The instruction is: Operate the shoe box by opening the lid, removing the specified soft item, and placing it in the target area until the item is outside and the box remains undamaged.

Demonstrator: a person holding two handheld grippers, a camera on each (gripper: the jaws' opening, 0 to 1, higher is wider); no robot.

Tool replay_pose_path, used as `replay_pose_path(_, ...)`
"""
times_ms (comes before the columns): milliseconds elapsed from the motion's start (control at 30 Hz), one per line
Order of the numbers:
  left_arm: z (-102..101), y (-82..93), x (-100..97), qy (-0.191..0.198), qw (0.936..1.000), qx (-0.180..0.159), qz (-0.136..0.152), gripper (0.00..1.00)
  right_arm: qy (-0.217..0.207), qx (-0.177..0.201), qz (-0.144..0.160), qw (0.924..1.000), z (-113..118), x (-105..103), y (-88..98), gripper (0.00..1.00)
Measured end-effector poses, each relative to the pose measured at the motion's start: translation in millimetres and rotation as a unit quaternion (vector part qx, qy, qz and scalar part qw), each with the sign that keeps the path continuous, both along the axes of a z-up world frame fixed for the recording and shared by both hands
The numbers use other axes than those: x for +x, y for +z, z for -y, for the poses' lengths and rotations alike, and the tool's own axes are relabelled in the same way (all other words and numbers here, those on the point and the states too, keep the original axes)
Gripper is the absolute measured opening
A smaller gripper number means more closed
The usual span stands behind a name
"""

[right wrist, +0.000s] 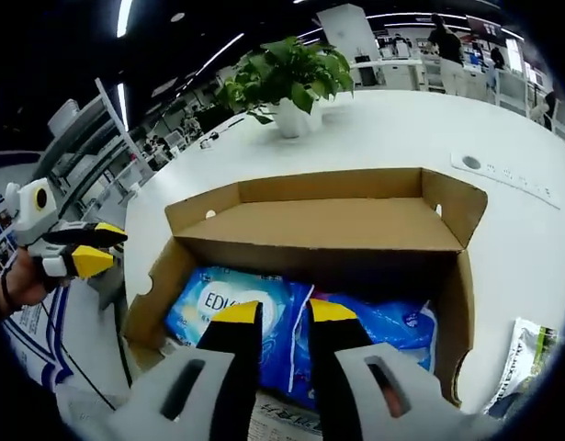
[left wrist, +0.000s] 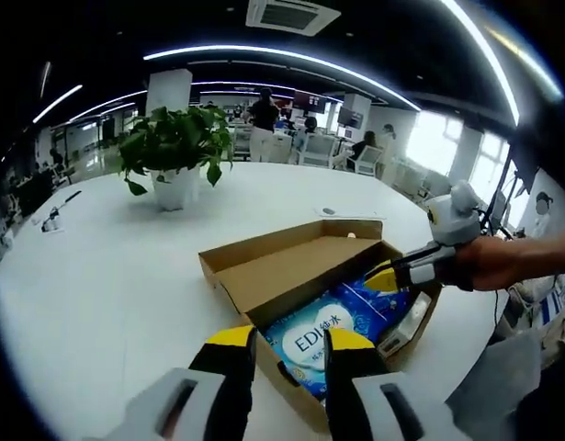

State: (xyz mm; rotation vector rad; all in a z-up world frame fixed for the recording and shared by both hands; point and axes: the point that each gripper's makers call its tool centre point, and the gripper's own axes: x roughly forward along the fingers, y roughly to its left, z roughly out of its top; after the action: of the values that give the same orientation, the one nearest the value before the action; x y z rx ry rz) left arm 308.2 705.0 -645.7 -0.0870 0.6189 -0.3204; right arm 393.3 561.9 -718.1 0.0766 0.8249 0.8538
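A brown cardboard shoe box (left wrist: 229, 292) (right wrist: 461, 303) stands open on the white table, its lid (left wrist: 300, 268) (right wrist: 328, 225) folded back flat. Inside lie blue soft tissue packs (left wrist: 310, 342) (right wrist: 218, 296) with white lettering. In the left gripper view my left gripper (left wrist: 289, 338) hovers at the box's near edge, its yellow-tipped jaws apart with nothing between them. The right gripper (left wrist: 385, 276), held in a hand, reaches in over the packs at the box's right side. In the right gripper view my right gripper (right wrist: 283, 312) sits just above the packs, narrowly open and holding nothing. The left gripper (right wrist: 87, 248) stays outside the box's left wall.
A potted green plant (left wrist: 172, 147) (right wrist: 291, 73) stands on the table (left wrist: 98, 285) beyond the box. A green-and-white packet (right wrist: 530, 354) lies right of the box. A small dark object (left wrist: 52, 219) sits near the table's far left edge. People sit at desks in the background.
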Motion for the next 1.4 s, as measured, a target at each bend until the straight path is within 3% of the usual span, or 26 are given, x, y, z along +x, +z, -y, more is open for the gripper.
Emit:
replay_pose_path(300, -4, 5.0, -10.1, 0.009, 1.0, -0.003, 0.003, 0.3, 0.007, 0.0, -0.009, 0.9999, -9, 2, -10.3, 0.2)
replay_pose_path(633, -18, -4.2, -26.9, 0.03, 0.9995, -0.008, -0.01, 0.3, 0.004, -0.01, -0.02, 0.9997, -14, 5, -21.7, 0.17)
replay_pose_path(800, -24, -5.0, -33.1, 0.038, 0.9992, -0.008, -0.012, 0.3, -0.01, -0.012, -0.015, 0.9998, -9, -7, -7.8, 0.18)
replay_pose_path(1167, -24, -5.6, -33.8, 0.042, 0.999, -0.009, -0.013, 0.3, 0.004, -0.008, -0.025, 0.9996, -19, -26, -1.7, 0.16)
replay_pose_path(1300, -24, -7.1, -34.5, 0.043, 0.9989, -0.01, -0.015, 0.3, -0.001, -0.002, -0.017, 0.9999, -18, -26, 6.2, 0.04)
replay_pose_path(1400, -22, -8.3, -34.9, 0.042, 0.9989, -0.01, -0.017, 0.3, 0.011, -0.008, -0.022, 0.9997, -18, -26, 3.2, 0.05)
